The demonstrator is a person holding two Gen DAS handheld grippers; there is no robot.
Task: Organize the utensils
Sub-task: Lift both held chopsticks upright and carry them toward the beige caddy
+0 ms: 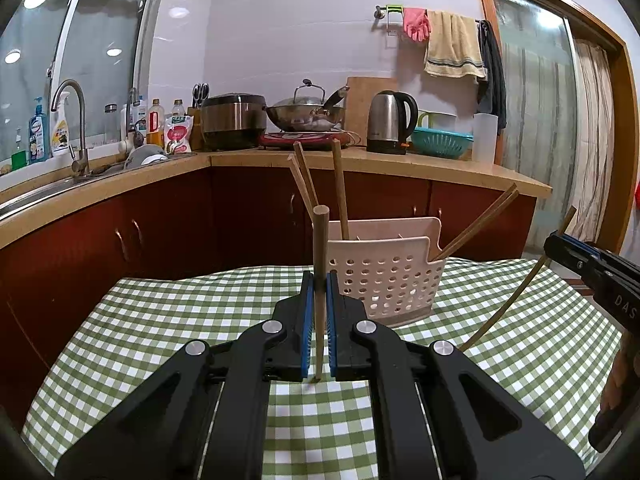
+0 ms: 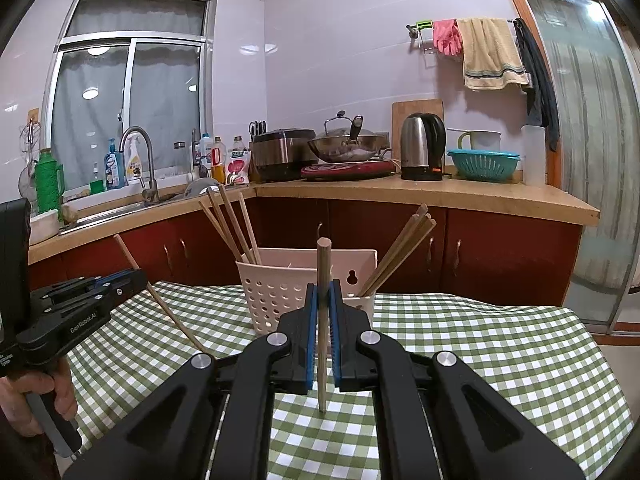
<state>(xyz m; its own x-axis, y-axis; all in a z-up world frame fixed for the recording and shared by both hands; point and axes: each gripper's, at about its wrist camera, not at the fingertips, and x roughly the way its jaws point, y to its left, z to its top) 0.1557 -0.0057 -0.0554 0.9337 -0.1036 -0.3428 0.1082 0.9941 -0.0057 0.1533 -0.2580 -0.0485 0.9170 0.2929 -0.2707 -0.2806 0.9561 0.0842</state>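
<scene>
My left gripper [image 1: 319,280] is shut on a wooden chopstick [image 1: 320,240] held upright, its tip near the checked tablecloth [image 1: 160,320]. My right gripper [image 2: 324,292] is shut on another wooden chopstick [image 2: 323,272], also upright. A pink perforated utensil basket [image 1: 392,280] stands on the table just beyond both grippers, with several chopsticks [image 1: 340,188] leaning in it; it also shows in the right wrist view [image 2: 272,292]. The right gripper [image 1: 560,246] shows at the right edge of the left view, the left gripper [image 2: 116,278] at the left of the right view.
A kitchen counter [image 2: 440,196] runs behind the table with a kettle [image 2: 422,146], wok [image 2: 344,146], rice cooker [image 2: 280,152], teal colander [image 2: 482,164], bottles and a sink faucet [image 2: 140,152]. Red cabinets [image 1: 160,220] stand below it.
</scene>
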